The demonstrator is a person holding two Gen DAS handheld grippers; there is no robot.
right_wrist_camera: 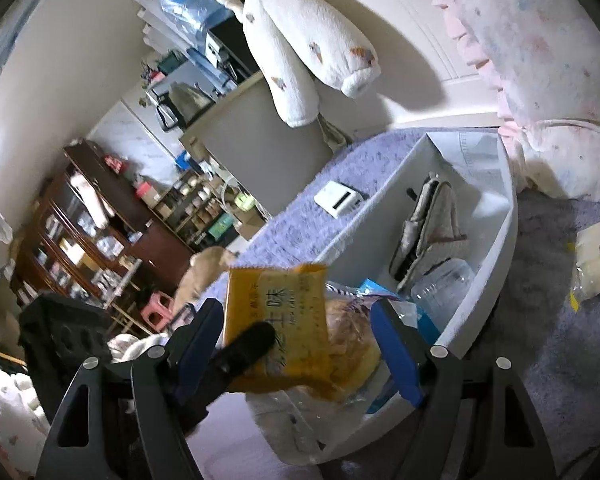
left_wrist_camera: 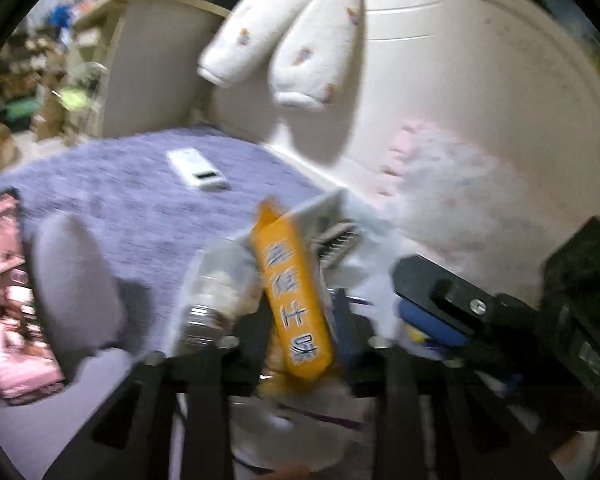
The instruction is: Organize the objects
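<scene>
Orange snack bag (right_wrist_camera: 276, 320): light, crinkly, slippery film, probably crushable. Right tool (right_wrist_camera: 296, 340) straddles it, jaws apart; grip the 12 o'clock seam. Left tool (left_wrist_camera: 300, 348) looks half-open, unclamped.

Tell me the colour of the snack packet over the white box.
Orange-yellow with dark printed characters; the snack packet shows best in the right wrist view.

Orange snack packet (right_wrist_camera: 278, 320): flat pouch, dark printed characters, standing tilted over near end of white box (right_wrist_camera: 496, 240), bread bag (right_wrist_camera: 352, 354) just behind it. White box: long, open-topped, lying on purple blanket. Inside box: clear plastic bottle (right_wrist_camera: 444, 286) on its side, grey folded cloth item (right_wrist_camera: 428, 220) propped upright, blue-and-white pack (right_wrist_camera: 374, 290) near bottle.
</scene>
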